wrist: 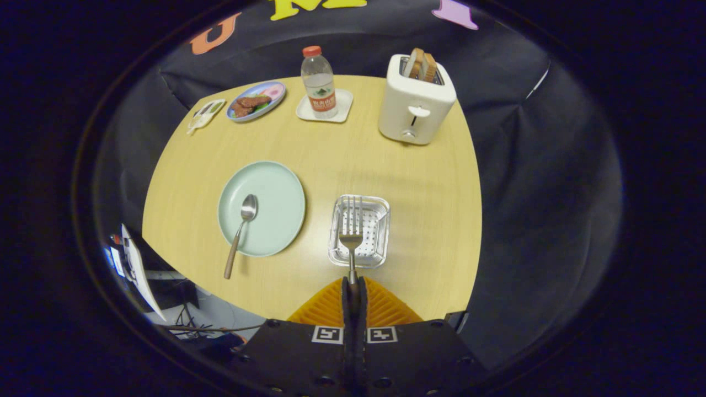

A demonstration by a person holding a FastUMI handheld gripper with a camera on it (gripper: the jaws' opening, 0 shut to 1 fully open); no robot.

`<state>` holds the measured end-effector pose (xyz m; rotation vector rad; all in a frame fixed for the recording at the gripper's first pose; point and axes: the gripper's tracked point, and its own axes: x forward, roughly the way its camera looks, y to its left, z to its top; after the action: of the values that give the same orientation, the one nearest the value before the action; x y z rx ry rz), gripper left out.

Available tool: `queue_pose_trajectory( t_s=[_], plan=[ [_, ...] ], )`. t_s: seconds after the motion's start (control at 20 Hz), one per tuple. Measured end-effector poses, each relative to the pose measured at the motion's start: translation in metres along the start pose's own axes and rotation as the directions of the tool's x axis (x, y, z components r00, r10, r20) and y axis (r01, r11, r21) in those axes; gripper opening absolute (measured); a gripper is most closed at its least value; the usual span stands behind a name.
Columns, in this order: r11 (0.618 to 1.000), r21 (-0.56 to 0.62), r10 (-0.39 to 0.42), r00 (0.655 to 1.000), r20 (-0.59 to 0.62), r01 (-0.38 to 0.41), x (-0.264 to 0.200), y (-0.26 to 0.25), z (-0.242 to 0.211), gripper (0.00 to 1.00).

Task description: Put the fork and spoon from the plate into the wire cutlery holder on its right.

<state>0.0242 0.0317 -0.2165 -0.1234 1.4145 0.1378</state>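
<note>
A hand-held two-finger gripper (353, 286) hangs high over a pale wooden table (419, 182), its fingers pressed together on the handle of a slim silver metal fork (351, 242), tines pointing ahead over the square silver wire cutlery holder (359, 230) just beyond the fingertips. To the holder's left, a silver spoon with a brown wooden handle (240, 229) lies with its bowl on the round pale-green plate (261, 208), the handle running off the near rim onto the table. Both utensils look light, rigid and smooth, likely to pivot or slip in a narrow pinch; the spoon's overhanging handle seems the easiest place to take hold. Most of the fork's handle is hidden between the fingers, and whether its tines have entered the holder or hover above it is hard to judge from this height. Farther back stand a white toaster (415, 105) holding bread slices, a clear plastic bottle (319, 82) and a small plate of food (256, 101).
</note>
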Motion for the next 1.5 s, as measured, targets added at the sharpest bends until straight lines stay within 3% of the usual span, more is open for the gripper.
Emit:
queue_pose_trajectory(
  t_s=[0.4,0.55,0.7,0.75,0.95,1.15,1.5],
  plan=[
    [0.997,0.080,0.020,0.985,-0.169,-0.007,0.030,-0.008,0.010,0.03],
    [0.993,0.117,0.047,0.984,-0.172,-0.027,0.036,-0.004,0.016,0.06],
    [0.988,0.148,0.072,0.989,-0.129,-0.053,0.034,-0.001,0.027,0.18],
    [0.987,0.153,0.069,0.991,-0.111,-0.051,0.031,-0.002,0.030,0.35],
    [0.991,0.129,0.028,0.999,0.034,-0.032,0.015,-0.005,0.049,0.61],
    [0.997,0.063,-0.048,0.971,0.234,0.034,-0.009,0.004,0.068,0.87],
    [1.000,-0.025,0.013,0.899,0.437,-0.002,-0.020,0.107,0.063,0.93]
  ],
)
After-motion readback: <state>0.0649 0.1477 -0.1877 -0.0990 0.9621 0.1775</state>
